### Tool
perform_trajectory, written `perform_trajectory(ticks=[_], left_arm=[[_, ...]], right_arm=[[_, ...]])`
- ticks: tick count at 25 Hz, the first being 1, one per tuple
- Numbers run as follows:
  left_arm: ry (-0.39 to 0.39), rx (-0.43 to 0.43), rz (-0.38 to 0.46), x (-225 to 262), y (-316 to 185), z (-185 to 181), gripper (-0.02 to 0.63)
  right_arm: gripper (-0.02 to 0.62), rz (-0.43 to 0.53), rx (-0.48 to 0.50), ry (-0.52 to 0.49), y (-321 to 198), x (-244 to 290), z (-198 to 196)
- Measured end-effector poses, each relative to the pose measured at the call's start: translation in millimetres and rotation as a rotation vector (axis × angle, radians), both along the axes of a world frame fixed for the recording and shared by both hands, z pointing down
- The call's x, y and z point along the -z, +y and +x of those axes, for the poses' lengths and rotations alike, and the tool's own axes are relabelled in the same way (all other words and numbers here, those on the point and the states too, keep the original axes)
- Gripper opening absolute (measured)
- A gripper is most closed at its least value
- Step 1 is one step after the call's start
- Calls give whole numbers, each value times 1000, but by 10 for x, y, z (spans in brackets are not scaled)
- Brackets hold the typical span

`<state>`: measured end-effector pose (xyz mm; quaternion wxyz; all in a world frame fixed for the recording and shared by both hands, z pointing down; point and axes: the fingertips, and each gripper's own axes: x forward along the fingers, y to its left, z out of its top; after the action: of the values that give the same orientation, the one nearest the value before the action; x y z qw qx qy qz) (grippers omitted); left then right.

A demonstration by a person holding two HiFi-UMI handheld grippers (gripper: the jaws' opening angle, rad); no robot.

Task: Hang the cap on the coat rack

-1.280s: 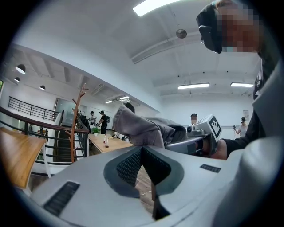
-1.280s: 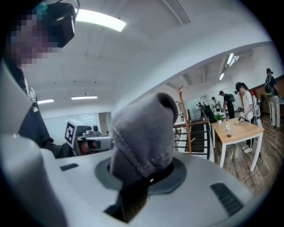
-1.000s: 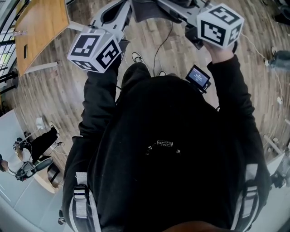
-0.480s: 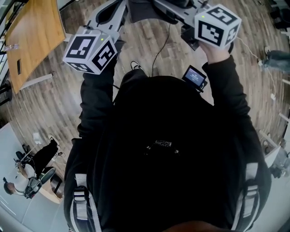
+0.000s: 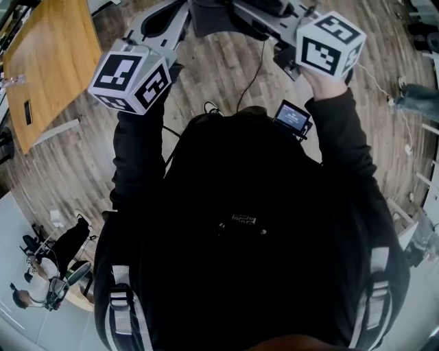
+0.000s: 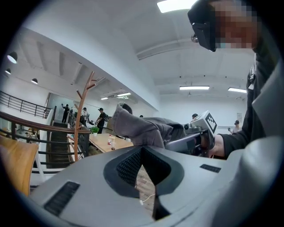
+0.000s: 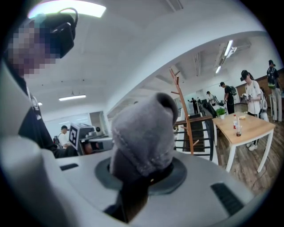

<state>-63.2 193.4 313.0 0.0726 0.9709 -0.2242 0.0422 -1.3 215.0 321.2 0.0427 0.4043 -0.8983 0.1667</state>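
Observation:
A dark grey cap [image 5: 214,15] hangs between my two grippers at the top of the head view, held out in front of the person's chest. My right gripper [image 7: 141,174] is shut on its thick fabric, and the cap [image 7: 144,133] bulges up out of the jaws. My left gripper [image 6: 143,150] is shut, and the cap [image 6: 141,129] rises from right at its jaw tips, pinched at a thin edge. The wooden coat rack [image 6: 84,116] stands some way ahead by a railing, and the right gripper view shows the coat rack [image 7: 183,111] beyond the cap.
A black railing [image 6: 53,142] runs by the rack. A wooden table [image 7: 249,127] with bottles stands at the right, and another table [image 5: 49,63] is at the left. Several people stand in the room's far part. Cables [image 5: 241,75] lie on the wood floor.
The floor and the wooden table have slid through the head view as the person walks. Both grippers keep the same pose with the cap between them.

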Motion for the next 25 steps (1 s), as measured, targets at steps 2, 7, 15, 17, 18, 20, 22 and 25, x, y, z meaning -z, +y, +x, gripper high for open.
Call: perform_trajectory(ticks=[2, 7, 15, 17, 18, 20, 22, 25], left_arm=[[-17, -6, 8, 23, -104, -8, 8], [-2, 17, -37, -101, -440, -148, 8], [3, 65, -31, -118, -965, 276, 8], [3, 76, -23, -58, -1222, 448, 8], [6, 79, -20, -14, -1357, 549, 8], [10, 86, -10, 68, -1590, 745, 8], [4, 92, 0, 115, -1699, 865, 8], [-4, 88, 13, 141, -1746, 930, 8]], right_arm=[[80, 5, 14, -7, -110, 12, -26], [80, -26, 38, -22, -483, -103, -161], [80, -42, 50, -21, -1020, -131, 309], [80, -37, 52, -24, -1290, -73, 494], [80, -34, 53, -25, -1430, -28, 599], [80, -20, 59, -31, -1667, 63, 790], [80, -9, 62, -48, -1783, 103, 899], [80, 2, 70, -67, -1835, 117, 963]])
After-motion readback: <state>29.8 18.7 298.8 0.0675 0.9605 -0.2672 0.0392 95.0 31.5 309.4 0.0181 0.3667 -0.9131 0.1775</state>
